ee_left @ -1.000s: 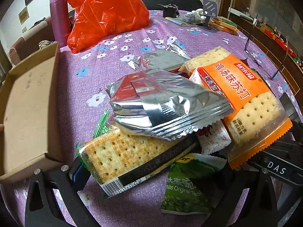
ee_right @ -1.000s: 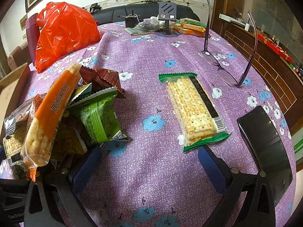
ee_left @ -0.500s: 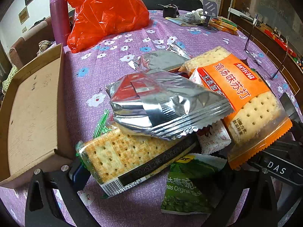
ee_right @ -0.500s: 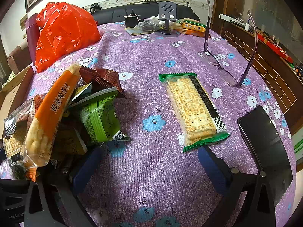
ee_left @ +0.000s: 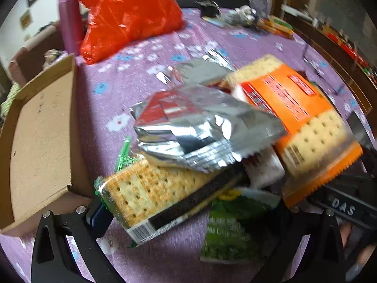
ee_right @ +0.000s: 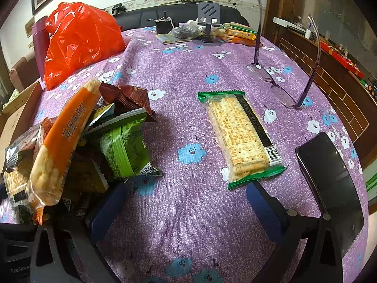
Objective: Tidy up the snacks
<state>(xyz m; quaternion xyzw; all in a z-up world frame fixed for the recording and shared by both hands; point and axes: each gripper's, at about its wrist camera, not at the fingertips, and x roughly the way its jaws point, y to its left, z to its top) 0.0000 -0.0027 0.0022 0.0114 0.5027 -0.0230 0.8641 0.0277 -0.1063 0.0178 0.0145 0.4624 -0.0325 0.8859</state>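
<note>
In the left wrist view a heap of snacks lies between the wide-open fingers of my left gripper (ee_left: 188, 214): a green cracker pack (ee_left: 150, 193), a silver foil bag (ee_left: 200, 132), an orange cracker pack (ee_left: 304, 122) and a green pea bag (ee_left: 226, 231). A cardboard box (ee_left: 40, 146) stands at the left. In the right wrist view my right gripper (ee_right: 186, 200) is open and empty above the cloth. A lone green cracker pack (ee_right: 240, 134) lies just ahead of its right finger. The snack heap (ee_right: 70, 141) sits to its left.
A red plastic bag (ee_right: 77, 40) and a maroon flask (ee_right: 40, 44) stand at the far left. Glasses (ee_right: 282, 89) and a black phone (ee_right: 334, 184) lie on the right. A phone stand (ee_right: 208, 21) and more packs sit at the far table edge.
The cardboard box has come closer to the snack heap from the left. The left view is now blurred by motion. The right gripper has not moved.
</note>
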